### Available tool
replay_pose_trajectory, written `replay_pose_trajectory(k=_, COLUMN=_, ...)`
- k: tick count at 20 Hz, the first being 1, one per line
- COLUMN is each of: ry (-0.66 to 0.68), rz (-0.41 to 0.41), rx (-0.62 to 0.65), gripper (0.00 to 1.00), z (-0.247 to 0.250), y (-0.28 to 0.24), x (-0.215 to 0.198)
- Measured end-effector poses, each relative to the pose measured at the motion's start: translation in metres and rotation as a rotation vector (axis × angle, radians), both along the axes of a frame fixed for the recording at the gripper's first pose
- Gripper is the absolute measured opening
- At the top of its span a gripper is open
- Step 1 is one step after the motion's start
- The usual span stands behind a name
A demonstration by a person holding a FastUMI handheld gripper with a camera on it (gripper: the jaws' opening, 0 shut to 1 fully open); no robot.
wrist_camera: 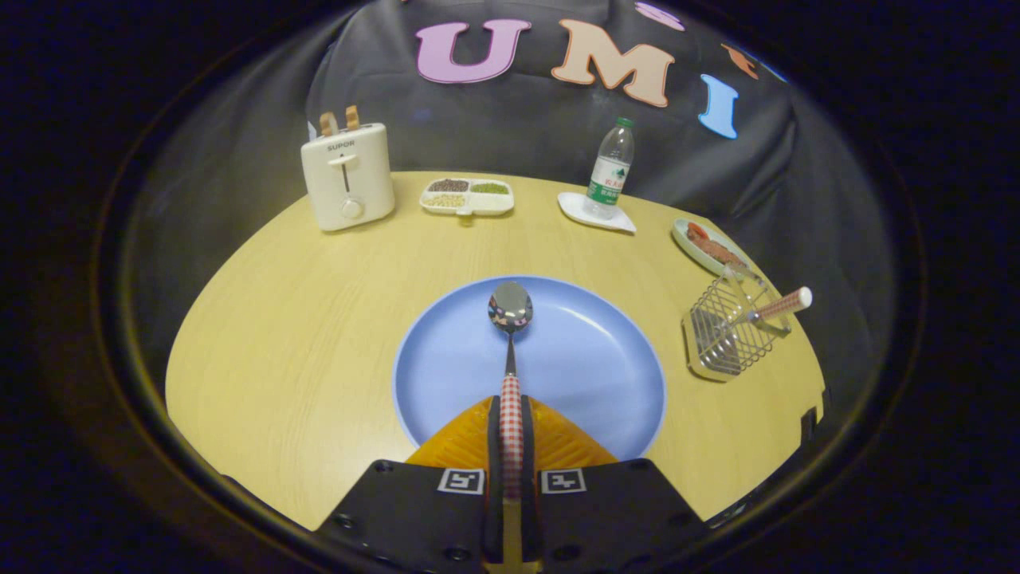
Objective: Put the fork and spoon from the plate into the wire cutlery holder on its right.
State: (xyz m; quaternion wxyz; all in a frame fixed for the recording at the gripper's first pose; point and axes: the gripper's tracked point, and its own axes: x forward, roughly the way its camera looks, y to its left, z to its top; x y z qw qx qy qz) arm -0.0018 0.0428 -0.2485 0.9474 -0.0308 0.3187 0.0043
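The gripper (510, 414) clamps the spoon (511, 351) by its checked handle, bowl pointing far over the blue plate (590, 359). Right of the plate, the wire cutlery holder (729, 335) contains a matching-handled utensil (777, 305), its head hidden.

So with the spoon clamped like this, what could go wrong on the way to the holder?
The tool grips the spoon far back on its checked handle, so the long bowl end may swing or slip. The wire cutlery holder looks tilted and already holds the fork, which could block entry or tip the holder. The dish just beyond could get bumped.
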Motion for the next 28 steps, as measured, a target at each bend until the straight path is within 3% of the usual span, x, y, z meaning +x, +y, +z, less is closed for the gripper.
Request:
replay_pose_trajectory(k=8, ry=0.057, rz=-0.087, rx=-0.019, gripper=0.12, z=0.061, y=-0.023, x=-0.007)
replay_pose_trajectory(k=16, ry=0.16, rz=-0.329, rx=-0.017, gripper=0.12, z=0.152, y=-0.094, x=0.006)
replay_pose_trajectory(k=21, ry=0.286, rz=-0.477, rx=0.031, gripper=0.12, z=0.163, y=-0.148, x=0.025)
replay_pose_trajectory(k=28, ry=0.607, rz=-0.61, rx=0.144, gripper=0.12, z=0.139, y=-0.192, x=0.018)
